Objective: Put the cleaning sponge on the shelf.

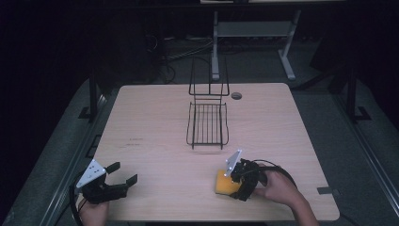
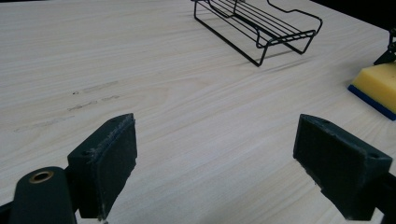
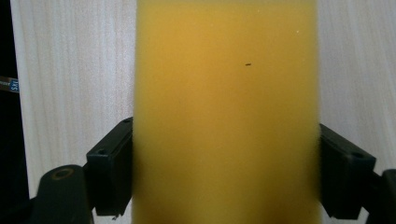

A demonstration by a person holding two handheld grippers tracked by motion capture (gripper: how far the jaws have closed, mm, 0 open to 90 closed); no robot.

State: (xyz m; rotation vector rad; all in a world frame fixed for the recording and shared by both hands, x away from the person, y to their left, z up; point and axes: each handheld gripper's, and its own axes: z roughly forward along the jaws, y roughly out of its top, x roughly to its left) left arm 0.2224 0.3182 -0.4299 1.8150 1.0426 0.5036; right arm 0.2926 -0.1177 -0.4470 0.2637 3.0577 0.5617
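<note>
A yellow sponge (image 1: 223, 184) with a blue underside (image 2: 377, 83) lies flat on the wooden table (image 1: 150, 117) near its front right. My right gripper (image 1: 230, 181) is down over it, open, with one jaw along each long side of the sponge (image 3: 226, 93); the pads sit right at its edges without squeezing it (image 3: 226, 172). At the front left corner my left gripper (image 1: 123, 173) is held open just above the bare table, nothing between its jaws (image 2: 215, 158).
A black wire rack (image 1: 207, 125) with a tall looped back stands at the table's middle, far side; its low basket end (image 2: 261, 25) faces the front. A round cable hole (image 1: 236, 96) lies behind it. A table leg frame (image 1: 254, 33) stands beyond on the dark floor.
</note>
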